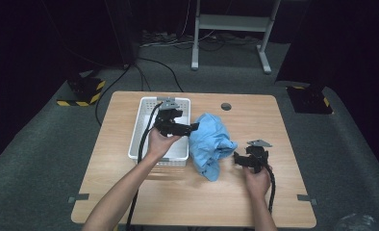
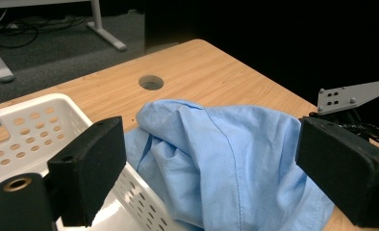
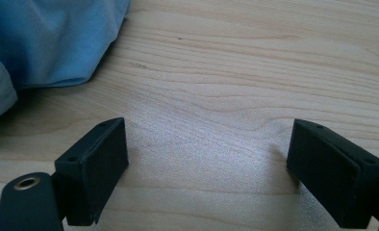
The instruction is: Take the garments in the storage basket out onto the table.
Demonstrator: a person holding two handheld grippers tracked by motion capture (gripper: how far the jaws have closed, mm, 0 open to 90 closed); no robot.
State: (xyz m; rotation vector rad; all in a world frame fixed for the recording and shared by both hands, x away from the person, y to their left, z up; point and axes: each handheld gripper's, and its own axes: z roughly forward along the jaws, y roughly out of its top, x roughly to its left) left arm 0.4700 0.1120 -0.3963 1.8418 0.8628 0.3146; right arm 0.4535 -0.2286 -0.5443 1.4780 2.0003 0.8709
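The light blue shirt point(image 1: 209, 144) lies crumpled near the middle of the table point(image 1: 178, 192), its left edge against the right wall of the white perforated basket point(image 1: 151, 144). The left tongs point(image 1: 190, 127) hover over the basket's right rim, pointing right at the cloth, released, with the jaws spread wide and nothing between them; in the left gripper view the shirt point(image 2: 226, 163) bulges just beyond them. The right tongs point(image 1: 235, 158) sit low over bare wood right of the shirt, also released and empty; the right gripper view has only a shirt corner point(image 3: 48, 43) at its far left.

Risks, as I judge them: the left tongs stand so close to the basket rim point(image 2: 130, 185) that closing could catch plastic along with fabric and drag or tip the basket. A pinch on just 1 loose fold could let the rest trail over the rim or slide off the table's near edge. The right tongs, aimed at wood, could scrape the table or close on nothing.

No brand, label or readable writing is visible on anything.
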